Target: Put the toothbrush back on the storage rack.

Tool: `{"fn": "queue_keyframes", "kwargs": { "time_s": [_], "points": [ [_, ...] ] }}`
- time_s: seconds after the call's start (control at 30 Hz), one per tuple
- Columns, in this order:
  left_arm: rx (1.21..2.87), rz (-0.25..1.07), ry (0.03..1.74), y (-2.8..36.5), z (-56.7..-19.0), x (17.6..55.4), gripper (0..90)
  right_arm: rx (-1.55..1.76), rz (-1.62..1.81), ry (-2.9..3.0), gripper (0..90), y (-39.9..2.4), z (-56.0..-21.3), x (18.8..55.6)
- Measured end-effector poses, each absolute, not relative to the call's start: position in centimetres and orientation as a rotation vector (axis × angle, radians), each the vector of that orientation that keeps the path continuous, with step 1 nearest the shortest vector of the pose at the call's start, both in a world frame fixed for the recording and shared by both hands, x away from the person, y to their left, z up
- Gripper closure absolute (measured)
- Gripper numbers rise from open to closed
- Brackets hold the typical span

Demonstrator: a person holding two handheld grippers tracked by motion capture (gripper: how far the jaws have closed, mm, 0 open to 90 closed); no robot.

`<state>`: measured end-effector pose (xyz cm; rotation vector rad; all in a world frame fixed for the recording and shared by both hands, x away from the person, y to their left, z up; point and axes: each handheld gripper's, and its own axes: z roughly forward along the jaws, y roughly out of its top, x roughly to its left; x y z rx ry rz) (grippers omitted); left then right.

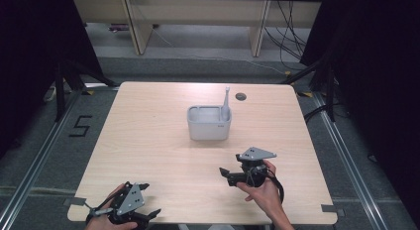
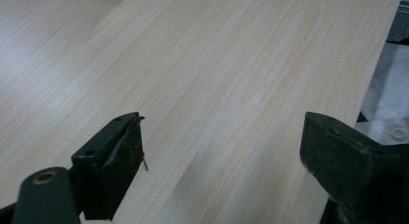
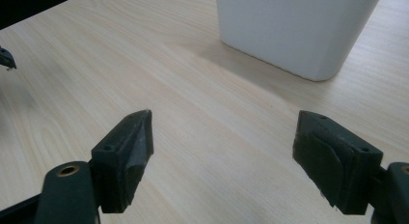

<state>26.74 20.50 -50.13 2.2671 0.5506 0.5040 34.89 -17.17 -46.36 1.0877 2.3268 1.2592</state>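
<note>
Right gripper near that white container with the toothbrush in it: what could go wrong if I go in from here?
The toothbrush stands tilted in a corner of the light white container; a jaw bumping the wall could slide or tip it. The right gripper is open but points sideways, so it must turn first. The left gripper sits at the table edge, too far away to steady the container.

— What's on the table [image 1: 148,141]?

— A white rectangular holder [image 1: 209,123] sits a little far of the middle, with a pale toothbrush [image 1: 226,104] standing at its right end, leaning slightly.

— And the hands?

— The right gripper [image 1: 227,173] hovers near and right of the holder, well apart from it, pointing left. The left gripper [image 1: 150,200] is down at the near left corner, by the table's edge.

— Anything else?

— A small dark hole [image 1: 240,96] beyond the holder.
</note>
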Motion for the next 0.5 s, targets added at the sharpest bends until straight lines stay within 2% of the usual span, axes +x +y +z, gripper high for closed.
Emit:
{"fn": "queue_keyframes", "kwargs": {
  "time_s": [0.5],
  "points": [
    [2.28, 0.516, 0.541, 20.56, -50.16, 26.82, 14.8, 1.088, 1.275, 2.336, 22.2, -17.84, -46.71, 34.0]
  ]
}}
